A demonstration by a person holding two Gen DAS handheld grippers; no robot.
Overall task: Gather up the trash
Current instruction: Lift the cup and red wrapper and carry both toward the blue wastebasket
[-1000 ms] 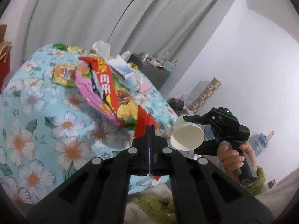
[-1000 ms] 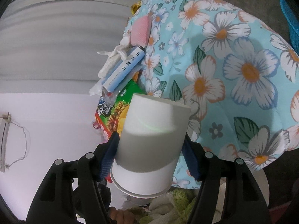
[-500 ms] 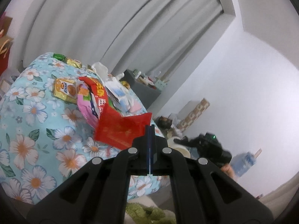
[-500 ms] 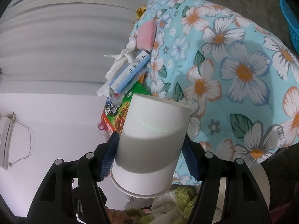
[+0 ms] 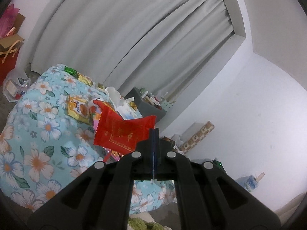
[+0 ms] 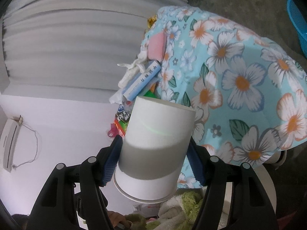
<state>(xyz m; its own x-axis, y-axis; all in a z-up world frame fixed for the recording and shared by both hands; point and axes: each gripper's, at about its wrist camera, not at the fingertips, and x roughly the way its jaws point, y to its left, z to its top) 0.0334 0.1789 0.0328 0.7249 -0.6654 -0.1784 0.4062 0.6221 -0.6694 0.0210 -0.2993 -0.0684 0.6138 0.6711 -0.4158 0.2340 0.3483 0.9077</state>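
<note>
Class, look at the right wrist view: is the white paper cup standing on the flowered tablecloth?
No, the white paper cup is clamped between the right gripper fingers, off the cloth.

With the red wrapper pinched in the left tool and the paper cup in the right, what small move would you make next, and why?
Probably carry the red wrapper clear of the floral cloth, toward the paper cup. The left tool is shut on a corner of it, so it hangs free above the other packets. The right tool grips the cup, whose mouth faces back toward the camera and could take it.
</note>
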